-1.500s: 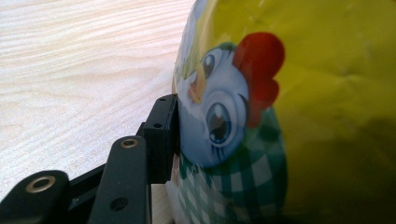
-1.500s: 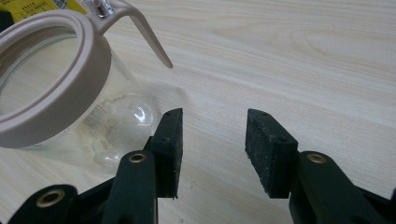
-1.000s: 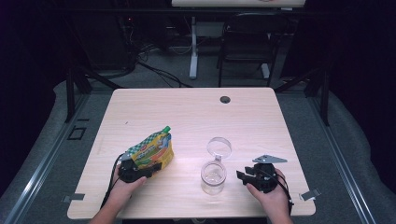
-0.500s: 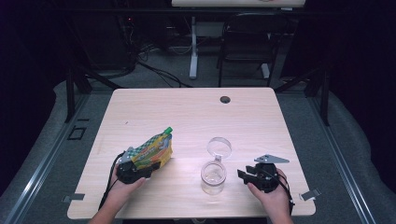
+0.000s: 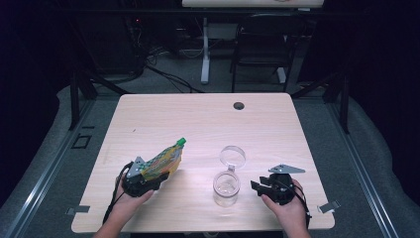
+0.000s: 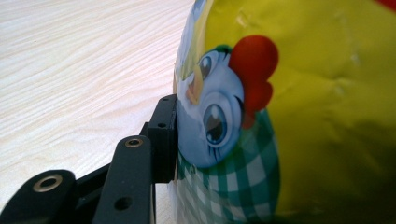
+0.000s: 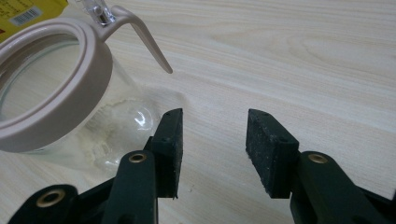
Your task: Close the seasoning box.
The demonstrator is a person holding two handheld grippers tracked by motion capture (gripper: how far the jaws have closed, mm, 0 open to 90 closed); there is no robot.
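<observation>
The wooden table (image 5: 208,119) bears an open glass jar (image 5: 226,187), its hinged lid (image 5: 233,156) swung back. A yellow snack pouch (image 5: 161,162) is clamped in the left gripper (image 5: 143,179), raised at the table's front left. Its long axis slants up and away, green cap (image 5: 181,142) farthest from the person. The cap should be brought over the jar mouth while the clamp is kept firm. The right gripper (image 7: 212,149) is held partly open and empty beside the jar.

I can't make out any readable words from here. The yellow pouch (image 7: 28,11) carries a barcode, its digits too small for me to read.
</observation>
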